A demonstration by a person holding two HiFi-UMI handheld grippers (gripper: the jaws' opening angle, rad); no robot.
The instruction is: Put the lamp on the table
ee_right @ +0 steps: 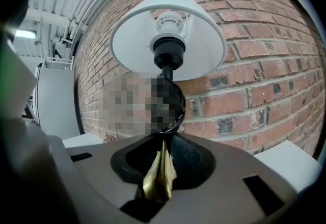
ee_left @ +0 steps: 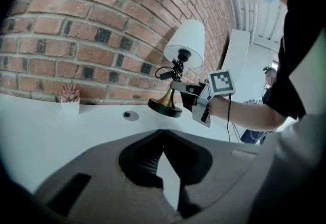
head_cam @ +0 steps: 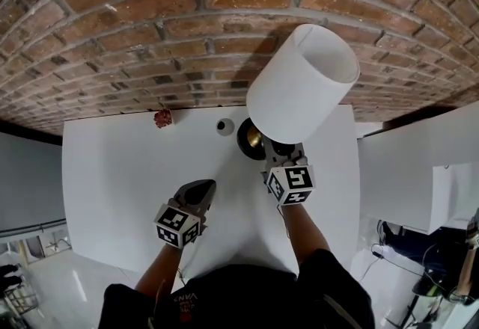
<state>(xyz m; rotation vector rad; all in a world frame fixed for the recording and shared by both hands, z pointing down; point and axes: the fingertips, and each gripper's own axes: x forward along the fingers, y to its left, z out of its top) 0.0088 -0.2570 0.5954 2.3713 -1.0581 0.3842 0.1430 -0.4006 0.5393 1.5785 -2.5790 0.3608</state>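
We hold lamp (head_cam: 303,81) by brass stem in R gripper (head_cam: 278,152), centre frame, tilted over table (head_cam: 112,193); L gripper (head_cam: 198,189) jaws closed, empty.

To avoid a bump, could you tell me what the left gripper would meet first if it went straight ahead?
Most likely the lamp, at its base, held by the right gripper; the left gripper points roughly there. Depth is unclear; the small disc lies just left of that line.
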